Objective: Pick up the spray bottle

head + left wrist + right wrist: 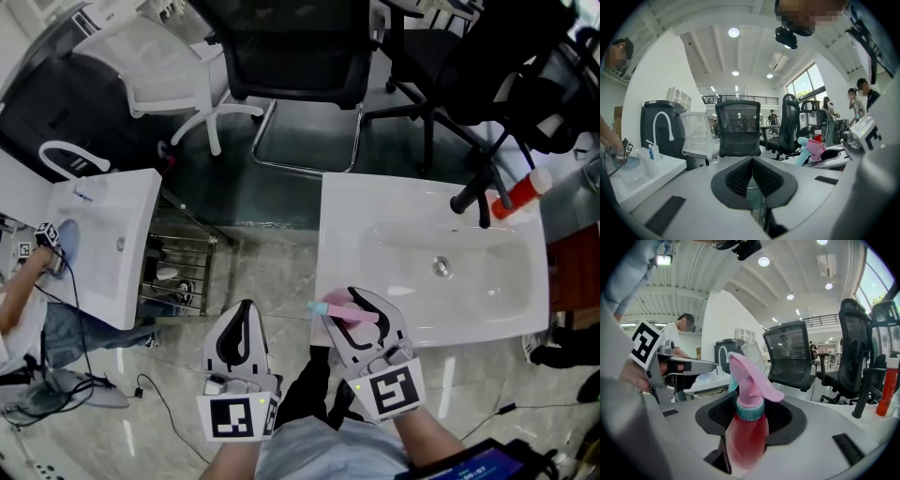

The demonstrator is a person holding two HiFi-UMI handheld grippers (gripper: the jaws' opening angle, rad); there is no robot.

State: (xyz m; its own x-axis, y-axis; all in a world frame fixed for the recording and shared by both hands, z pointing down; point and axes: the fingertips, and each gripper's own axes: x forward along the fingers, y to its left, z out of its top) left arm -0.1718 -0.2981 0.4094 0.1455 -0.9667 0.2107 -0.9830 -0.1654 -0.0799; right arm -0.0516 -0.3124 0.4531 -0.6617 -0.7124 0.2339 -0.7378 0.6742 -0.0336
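My right tool (751,414) grips the red body of the pink-headed spray bottle (746,432) at the near-left corner of the white washbasin (412,197). My left tool (752,177) has its jaws together, empty. I judge the grasp made, with only lifting clear left.

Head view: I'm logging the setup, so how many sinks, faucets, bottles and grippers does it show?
Sinks: 2, left sink, right sink
Faucets: 2, white faucet, black faucet
Bottles: 2, pink spray bottle, red bottle
Grippers: 2, left gripper, right gripper
Total: 8
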